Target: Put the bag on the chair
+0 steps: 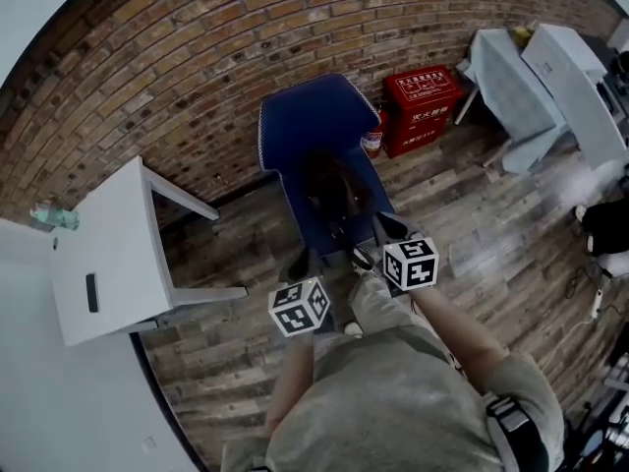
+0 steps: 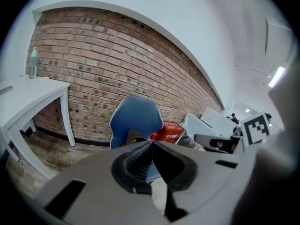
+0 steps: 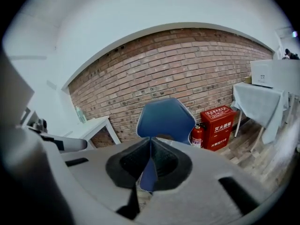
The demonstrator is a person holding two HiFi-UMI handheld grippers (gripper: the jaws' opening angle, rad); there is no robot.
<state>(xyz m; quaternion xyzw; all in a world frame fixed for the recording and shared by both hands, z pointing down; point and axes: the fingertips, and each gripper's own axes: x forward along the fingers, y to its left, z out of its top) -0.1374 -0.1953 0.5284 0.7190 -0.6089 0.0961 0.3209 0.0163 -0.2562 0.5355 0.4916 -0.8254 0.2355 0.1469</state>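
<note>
A blue chair (image 1: pixel 314 126) stands against the brick wall, also seen in the left gripper view (image 2: pixel 136 118) and the right gripper view (image 3: pixel 165 118). A dark brown bag (image 1: pixel 332 193) lies on its seat; its top edge shows in the left gripper view (image 2: pixel 134 137). My left gripper (image 1: pixel 299 264) hovers just in front of the seat's near edge, its jaws shut with tips touching (image 2: pixel 151 142) and nothing between them. My right gripper (image 1: pixel 385 230) is at the seat's right front corner, shut and empty (image 3: pixel 150 139). Neither gripper touches the bag.
A white table (image 1: pixel 108 254) with a bottle (image 1: pixel 51 216) stands to the left of the chair. A red box (image 1: pixel 425 104) and a fire extinguisher (image 1: pixel 371 143) sit to the chair's right by the wall. A cloth-covered table (image 1: pixel 511 91) is at the far right.
</note>
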